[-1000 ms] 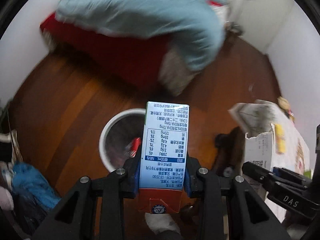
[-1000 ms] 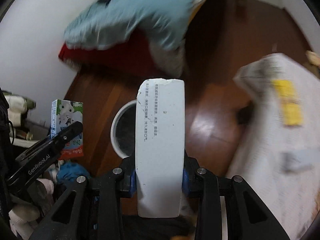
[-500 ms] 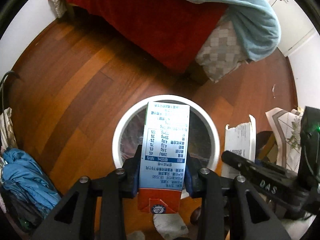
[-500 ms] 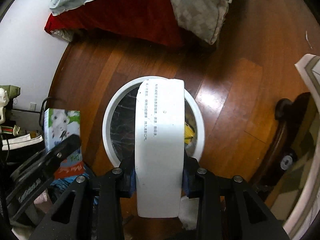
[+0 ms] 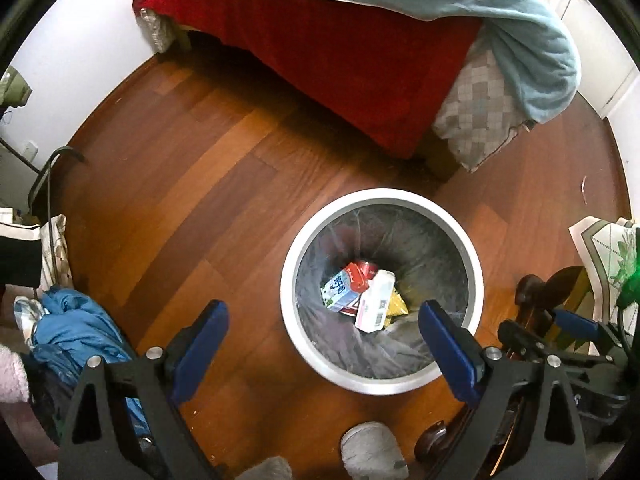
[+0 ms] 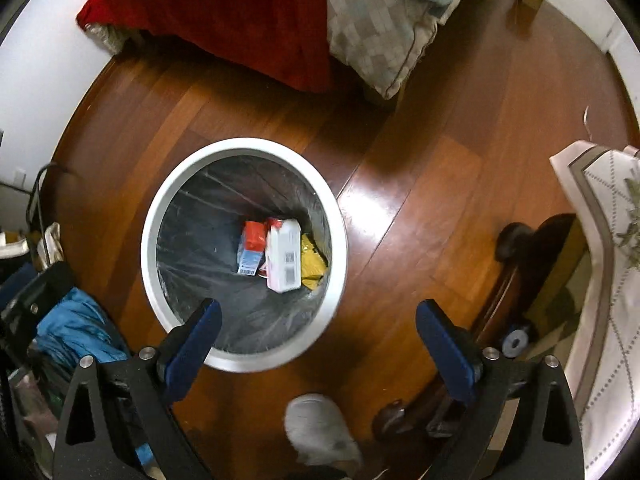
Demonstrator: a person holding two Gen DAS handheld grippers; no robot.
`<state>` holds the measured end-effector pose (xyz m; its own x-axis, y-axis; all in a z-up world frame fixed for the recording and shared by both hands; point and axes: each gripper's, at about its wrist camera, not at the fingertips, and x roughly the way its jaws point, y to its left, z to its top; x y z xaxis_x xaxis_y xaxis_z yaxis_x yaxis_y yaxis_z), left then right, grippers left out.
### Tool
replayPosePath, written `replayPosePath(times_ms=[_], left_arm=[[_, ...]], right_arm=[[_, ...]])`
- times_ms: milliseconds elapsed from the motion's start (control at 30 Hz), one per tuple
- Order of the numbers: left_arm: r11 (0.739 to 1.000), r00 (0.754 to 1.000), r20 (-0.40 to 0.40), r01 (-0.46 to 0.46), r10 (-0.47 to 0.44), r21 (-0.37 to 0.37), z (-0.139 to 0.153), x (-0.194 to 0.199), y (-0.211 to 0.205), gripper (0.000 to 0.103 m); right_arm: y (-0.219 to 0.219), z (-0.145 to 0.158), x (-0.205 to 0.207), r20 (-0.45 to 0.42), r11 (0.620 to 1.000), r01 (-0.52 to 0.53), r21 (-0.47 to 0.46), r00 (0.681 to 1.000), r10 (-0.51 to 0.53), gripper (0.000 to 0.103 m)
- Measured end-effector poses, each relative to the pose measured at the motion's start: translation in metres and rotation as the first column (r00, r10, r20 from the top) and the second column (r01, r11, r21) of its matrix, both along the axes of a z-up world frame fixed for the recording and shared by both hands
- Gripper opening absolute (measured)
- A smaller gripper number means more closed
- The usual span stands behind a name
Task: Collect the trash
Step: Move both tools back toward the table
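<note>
Both grippers hang over a wooden floor [image 5: 192, 184], looking straight down. Left gripper [image 5: 322, 326] is spread wide, blue pads apart, nothing between them. Right gripper [image 6: 318, 324] likewise spread wide and empty.

White-rimmed trash bin [image 5: 382, 198] stands on the floor, lined with a dark plastic bag. At its bottom lie a blue-and-red milk carton [image 5: 344, 286] and a white box [image 5: 374, 304] with a barcode, touching, the box partly over the carton. A yellow wrapper [image 5: 398, 304] shows just beside the box. The same items show from the right wrist: carton [image 6: 251, 246], box [image 6: 285, 256], wrapper [image 6: 312, 266], bin rim [image 6: 240, 146].

Beyond the bin: a bed with a red cover [image 5: 340, 52] and a light blue blanket [image 5: 460, 4]. Crumpled blue cloth [image 5: 76, 332] lies on the floor at left. A patterned white cloth [image 6: 604, 240] drapes at far right.
</note>
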<state>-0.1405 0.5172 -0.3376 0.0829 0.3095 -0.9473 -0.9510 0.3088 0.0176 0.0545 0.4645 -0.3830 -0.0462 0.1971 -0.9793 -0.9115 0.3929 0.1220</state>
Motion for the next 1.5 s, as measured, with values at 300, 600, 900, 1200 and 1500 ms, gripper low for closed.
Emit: replayPosePath(times_ms=[300, 600, 900, 1200, 1500], left_arm=[[0.999, 1.0, 0.002, 0.005, -0.005, 0.046, 0.03, -0.01, -0.036, 0.097], [0.99, 0.999, 0.03, 0.027, -0.032, 0.139, 0.084, -0.019, -0.084, 0.097], [0.966, 0.995, 0.076, 0.039, -0.06, 0.254, 0.16, -0.033, -0.146, 0.097], [0.923, 0.987, 0.112, 0.067, -0.118, 0.378, 0.236, -0.019, -0.214, 0.097], [0.896, 0.94, 0.091, 0.282, -0.33, 0.343, 0.211, 0.081, -0.302, 0.097]], right_arm=[[-0.039, 0.041, -0.015, 0.052, 0.999, -0.016, 0.039, 0.999, 0.014, 0.099], [-0.096, 0.113, -0.023, 0.082, 0.99, 0.004, 0.143, 0.997, -0.015, 0.099], [-0.167, 0.196, -0.036, 0.075, 0.957, 0.027, 0.29, 0.996, -0.05, 0.099], [-0.271, 0.278, -0.009, -0.06, 0.877, 0.18, 0.446, 0.983, -0.171, 0.099], [-0.435, 0.28, 0.071, -0.127, 0.796, 0.445, 0.411, 0.892, -0.433, 0.099]])
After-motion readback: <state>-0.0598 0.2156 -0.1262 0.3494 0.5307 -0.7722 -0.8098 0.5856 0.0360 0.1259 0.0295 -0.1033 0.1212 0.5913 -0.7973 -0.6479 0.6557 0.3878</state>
